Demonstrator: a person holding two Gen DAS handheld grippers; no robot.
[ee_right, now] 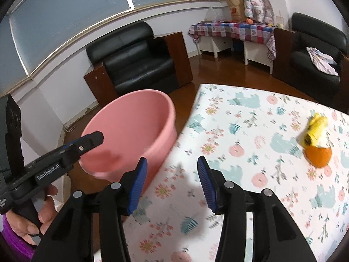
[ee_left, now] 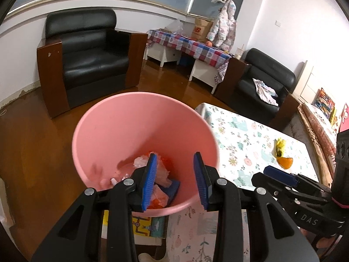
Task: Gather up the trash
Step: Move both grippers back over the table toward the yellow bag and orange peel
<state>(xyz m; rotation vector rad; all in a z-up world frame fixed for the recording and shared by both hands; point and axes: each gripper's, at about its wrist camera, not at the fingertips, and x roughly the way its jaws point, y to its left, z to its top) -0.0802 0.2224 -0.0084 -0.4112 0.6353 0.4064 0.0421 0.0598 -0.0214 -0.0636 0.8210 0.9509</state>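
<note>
A pink bucket (ee_left: 122,131) stands beside the table with crumpled wrappers and orange scraps (ee_left: 161,196) at its bottom. My left gripper (ee_left: 175,181) hangs over the bucket's near rim, open, with nothing pressed between its blue pads. On the flowered tablecloth (ee_right: 250,120) lie a yellow wrapper (ee_right: 315,128) and a piece of orange peel (ee_right: 318,156), touching each other. My right gripper (ee_right: 172,183) is over the cloth near the table's left edge, open and empty, well short of the peel. In the left wrist view the wrapper (ee_left: 280,146), the peel (ee_left: 285,162) and the right gripper (ee_left: 261,174) also show.
A black armchair (ee_left: 91,54) stands behind the bucket on the wooden floor (ee_left: 32,152). A second armchair (ee_left: 266,80) and a low table with a checked cloth (ee_left: 192,45) are farther back. A colourful box (ee_left: 141,224) sits under the bucket. A hand (ee_right: 39,216) holds the left gripper (ee_right: 96,138).
</note>
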